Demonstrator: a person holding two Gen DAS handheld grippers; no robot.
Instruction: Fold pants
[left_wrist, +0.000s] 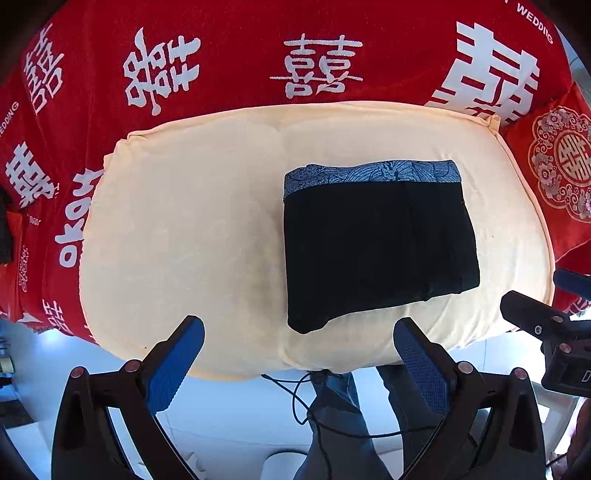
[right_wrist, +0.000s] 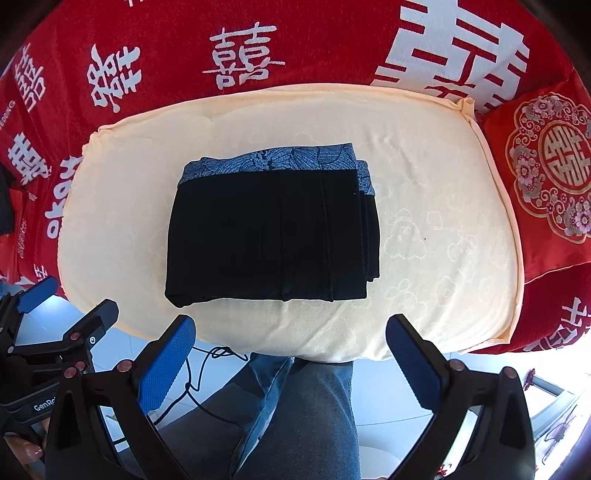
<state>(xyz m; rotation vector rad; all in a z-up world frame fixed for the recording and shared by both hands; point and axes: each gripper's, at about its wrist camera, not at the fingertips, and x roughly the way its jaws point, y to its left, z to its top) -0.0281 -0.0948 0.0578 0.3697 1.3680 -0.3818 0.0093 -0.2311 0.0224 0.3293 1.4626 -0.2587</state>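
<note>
The black pants (left_wrist: 376, 247) (right_wrist: 273, 236) lie folded into a compact rectangle on a cream cushion (left_wrist: 184, 229) (right_wrist: 424, 240). Their blue patterned waistband (left_wrist: 369, 173) (right_wrist: 273, 162) faces the far side. My left gripper (left_wrist: 299, 332) is open, held back from the cushion's near edge, nothing between its blue pads (left_wrist: 173, 365). My right gripper (right_wrist: 290, 330) is also open and empty, hovering near the front edge just short of the pants. Each gripper shows at the edge of the other's view: the right one (left_wrist: 546, 317), the left one (right_wrist: 66, 314).
A red cover with white characters (left_wrist: 258, 44) (right_wrist: 166, 44) lies under and behind the cushion. A red embroidered pillow (left_wrist: 557, 166) (right_wrist: 546, 170) sits at the right. A person's jeans-clad legs (right_wrist: 303, 406) and a black cable (left_wrist: 306, 402) are below, over a pale floor.
</note>
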